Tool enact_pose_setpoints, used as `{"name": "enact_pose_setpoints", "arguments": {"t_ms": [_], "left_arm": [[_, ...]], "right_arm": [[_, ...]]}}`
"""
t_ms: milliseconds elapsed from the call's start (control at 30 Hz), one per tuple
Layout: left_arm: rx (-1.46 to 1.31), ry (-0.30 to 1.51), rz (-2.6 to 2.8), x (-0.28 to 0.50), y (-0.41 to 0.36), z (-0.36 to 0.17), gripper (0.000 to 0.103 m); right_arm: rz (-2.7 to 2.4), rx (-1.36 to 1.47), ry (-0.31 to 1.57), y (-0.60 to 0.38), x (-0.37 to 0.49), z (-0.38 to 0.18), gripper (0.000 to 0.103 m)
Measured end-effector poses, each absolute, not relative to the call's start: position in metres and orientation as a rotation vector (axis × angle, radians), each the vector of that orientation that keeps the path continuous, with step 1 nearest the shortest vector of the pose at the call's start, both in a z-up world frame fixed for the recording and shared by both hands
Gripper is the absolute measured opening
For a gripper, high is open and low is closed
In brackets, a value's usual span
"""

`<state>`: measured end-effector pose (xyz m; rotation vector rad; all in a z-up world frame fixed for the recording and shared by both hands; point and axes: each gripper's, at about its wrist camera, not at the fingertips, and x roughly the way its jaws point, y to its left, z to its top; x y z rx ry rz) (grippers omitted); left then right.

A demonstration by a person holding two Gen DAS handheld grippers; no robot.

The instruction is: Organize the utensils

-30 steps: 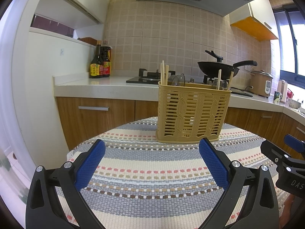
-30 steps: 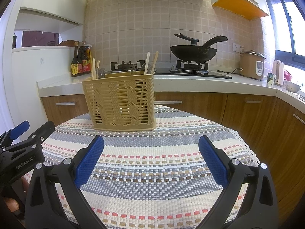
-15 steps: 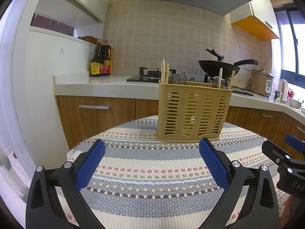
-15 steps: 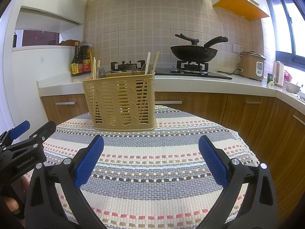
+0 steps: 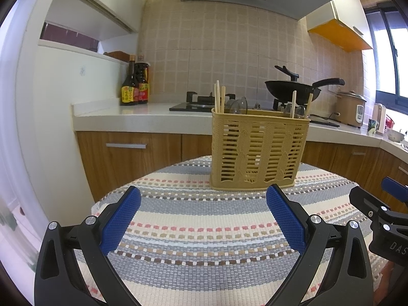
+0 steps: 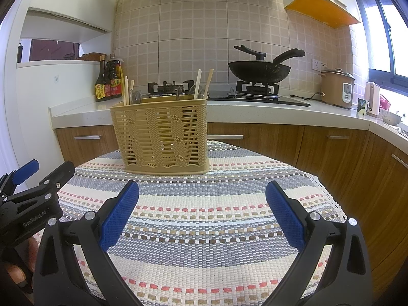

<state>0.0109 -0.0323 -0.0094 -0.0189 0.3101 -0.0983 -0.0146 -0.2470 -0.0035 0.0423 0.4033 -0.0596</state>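
Plastic utensil basket (image 5: 258, 153) at twelve o'clock looks light, so either wide-open, empty gripper, left gripper (image 5: 202, 219) or right gripper (image 6: 201, 216), could tip it if a finger nudges the rim.

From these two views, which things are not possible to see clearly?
- Utensil lower parts: hidden behind the slatted wall of the basket in both views; only chopstick tips and spoon ends rise above the rim.
- Bottle labels: too small to read.
- Right claw: cut off by the left view's right edge.
- Left claw: cut off by the right view's left edge.
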Motion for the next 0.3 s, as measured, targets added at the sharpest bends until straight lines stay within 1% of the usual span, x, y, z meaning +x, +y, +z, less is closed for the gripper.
{"name": "enact_pose_setpoints", "arguments": {"t_ms": [300], "left_arm": [[-0.027, 0.308, -0.104, 0.0096, -0.0306, -0.0094, 0.095]], "right_arm": [[-0.059, 0.041, 0.402, -0.2470, -0.0146, -0.0038, 0.095]]}}
